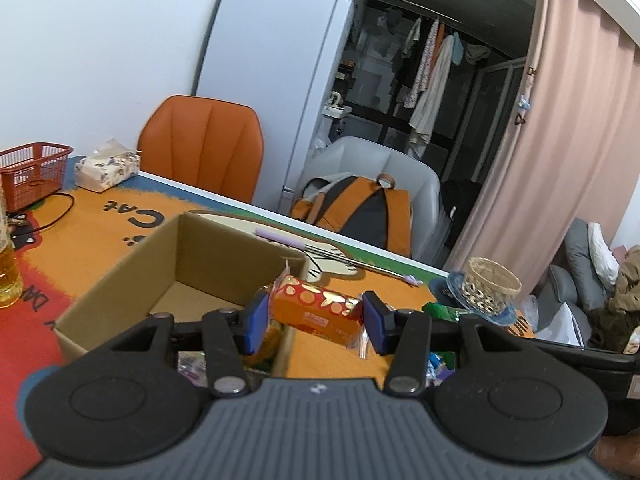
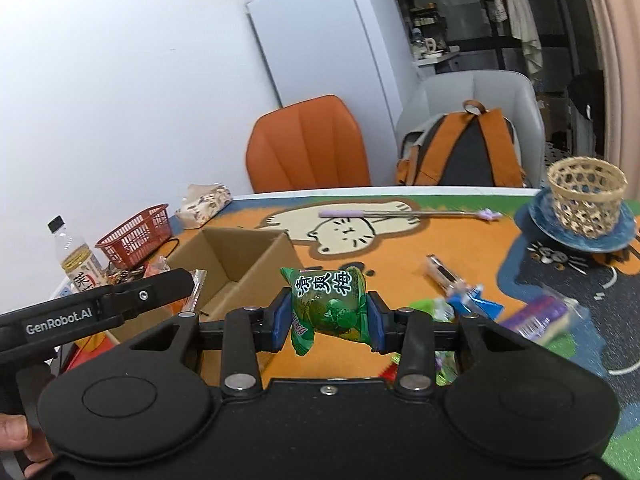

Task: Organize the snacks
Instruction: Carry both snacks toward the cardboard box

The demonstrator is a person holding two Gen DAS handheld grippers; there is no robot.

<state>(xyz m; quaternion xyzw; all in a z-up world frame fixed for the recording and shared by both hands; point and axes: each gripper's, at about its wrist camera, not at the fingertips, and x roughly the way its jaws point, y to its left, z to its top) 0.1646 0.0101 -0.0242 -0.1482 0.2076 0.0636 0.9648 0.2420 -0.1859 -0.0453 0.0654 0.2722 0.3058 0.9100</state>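
My left gripper is shut on an orange snack packet with red and gold wrapping, held above the table beside the right wall of an open cardboard box. The box floor shows bare at the far end, and some wrappers lie at its near end under the gripper. My right gripper is shut on a green plum-candy packet, lifted over the mat just right of the same cardboard box. The left gripper's body crosses the lower left of the right wrist view. Loose snacks lie on the mat at the right.
A red basket, a tissue pack and a drink bottle stand at the left. A woven cup on a blue plate sits at the right. A purple stick lies across the mat. Chairs and a backpack stand behind the table.
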